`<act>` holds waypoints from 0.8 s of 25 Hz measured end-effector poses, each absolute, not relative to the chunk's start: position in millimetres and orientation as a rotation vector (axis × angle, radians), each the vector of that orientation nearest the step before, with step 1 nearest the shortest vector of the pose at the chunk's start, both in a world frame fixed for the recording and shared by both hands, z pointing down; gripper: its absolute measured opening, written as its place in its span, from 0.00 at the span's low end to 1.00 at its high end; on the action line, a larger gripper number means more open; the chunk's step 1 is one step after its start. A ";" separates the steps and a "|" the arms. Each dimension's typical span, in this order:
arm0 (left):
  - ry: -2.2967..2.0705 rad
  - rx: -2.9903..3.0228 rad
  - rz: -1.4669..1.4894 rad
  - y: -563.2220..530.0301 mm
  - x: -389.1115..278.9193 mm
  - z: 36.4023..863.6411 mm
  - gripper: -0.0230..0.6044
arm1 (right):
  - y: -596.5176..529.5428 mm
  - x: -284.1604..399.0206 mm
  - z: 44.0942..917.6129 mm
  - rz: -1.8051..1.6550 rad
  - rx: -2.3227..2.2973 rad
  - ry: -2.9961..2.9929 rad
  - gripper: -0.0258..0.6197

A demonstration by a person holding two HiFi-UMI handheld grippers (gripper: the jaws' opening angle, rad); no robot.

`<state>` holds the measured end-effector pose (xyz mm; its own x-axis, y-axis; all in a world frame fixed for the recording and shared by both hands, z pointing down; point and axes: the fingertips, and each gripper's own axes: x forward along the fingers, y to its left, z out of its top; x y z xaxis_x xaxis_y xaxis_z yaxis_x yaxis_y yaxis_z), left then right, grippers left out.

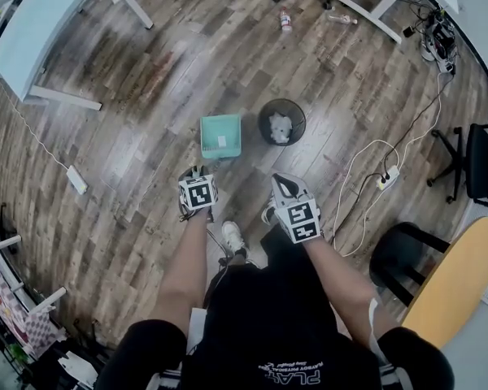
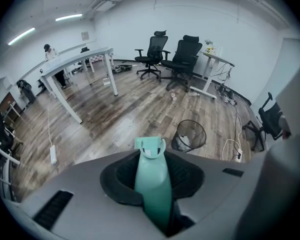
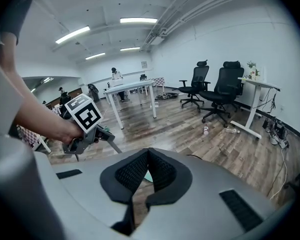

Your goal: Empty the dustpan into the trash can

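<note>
Dustpan [image 1: 220,136] likely light, stiff plastic; left fingers [image 2: 121,176] clamped on its slim handle [image 2: 153,194], right fingers [image 3: 130,173] closed, empty. Trash can [image 1: 281,122] near.

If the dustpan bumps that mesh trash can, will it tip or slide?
It would probably slide: the mesh trash can looks light, holding only some white paper, and it stands on a smooth wood floor. Tipping seems less likely, since its mouth looks wide.
</note>
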<state>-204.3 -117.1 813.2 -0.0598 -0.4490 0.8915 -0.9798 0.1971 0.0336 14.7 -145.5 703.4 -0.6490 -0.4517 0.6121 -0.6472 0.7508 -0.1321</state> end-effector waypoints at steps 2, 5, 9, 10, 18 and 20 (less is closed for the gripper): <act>-1.646 1.363 0.802 -120.7 -203.6 817.1 0.19 | -148.5 17.1 706.2 0.464 0.822 -2.384 0.07; -1.634 1.365 0.824 -124.3 -203.1 826.3 0.19 | -150.3 18.7 709.5 0.466 0.815 -2.382 0.07; -1.606 1.413 0.896 -141.6 -196.0 827.8 0.19 | -152.2 20.4 714.8 0.474 0.809 -2.378 0.07; -1.605 1.412 0.913 -146.4 -196.2 828.8 0.19 | -152.0 20.5 716.3 0.478 0.809 -2.377 0.07; -1.612 1.378 0.894 -160.2 -209.8 822.8 0.28 | -148.6 13.1 716.8 0.483 0.812 -2.380 0.07; -1.613 1.428 0.834 -162.4 -206.5 818.0 0.34 | -149.3 11.8 714.0 0.473 0.816 -2.386 0.07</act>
<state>-206.5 -162.4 818.0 -0.0340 -0.4554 0.8896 -0.9893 0.1419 0.0349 11.8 -149.3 714.0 -0.6529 -0.4434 0.6141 -0.6442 0.7515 -0.1422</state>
